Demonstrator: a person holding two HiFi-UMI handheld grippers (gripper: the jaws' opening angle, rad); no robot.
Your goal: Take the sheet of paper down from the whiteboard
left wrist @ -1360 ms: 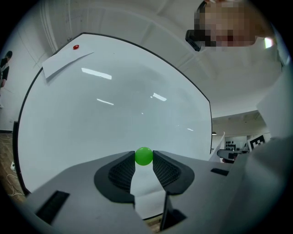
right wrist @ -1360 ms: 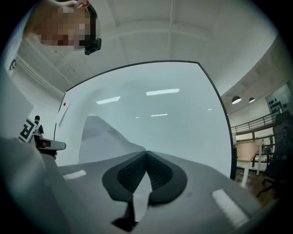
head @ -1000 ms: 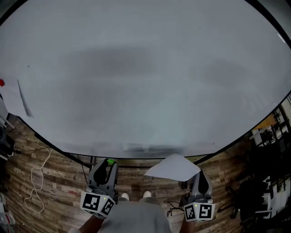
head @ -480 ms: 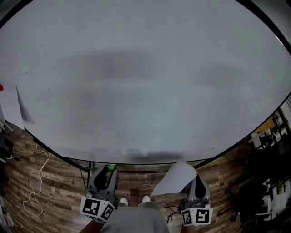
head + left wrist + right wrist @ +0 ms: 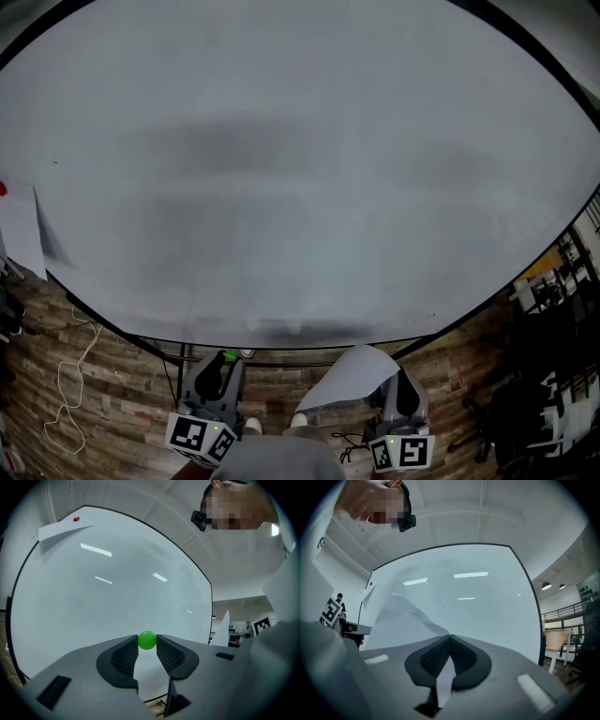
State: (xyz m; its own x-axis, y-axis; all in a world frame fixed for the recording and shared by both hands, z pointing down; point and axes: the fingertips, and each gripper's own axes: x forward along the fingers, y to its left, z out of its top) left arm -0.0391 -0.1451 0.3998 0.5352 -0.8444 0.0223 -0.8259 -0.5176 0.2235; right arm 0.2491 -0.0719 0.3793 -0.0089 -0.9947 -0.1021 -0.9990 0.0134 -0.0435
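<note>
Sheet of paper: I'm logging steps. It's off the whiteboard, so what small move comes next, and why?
Probably draw the right gripper back, carrying the sheet of paper clear: its jaws are shut on it, free of the whiteboard, and the left gripper holds the green ball.

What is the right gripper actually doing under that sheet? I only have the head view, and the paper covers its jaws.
Observer: In the right gripper view, the right gripper is clamped shut on the sheet of paper.
Operator: Is it only nipping the edge?
Observer: No. A strip of the sheet runs on through between the pads and shows behind them, nearer the camera.
Operator: And the green speck at the left gripper?
Observer: The left gripper view shows a green ball pinched between the jaw tips of the left gripper.
</note>
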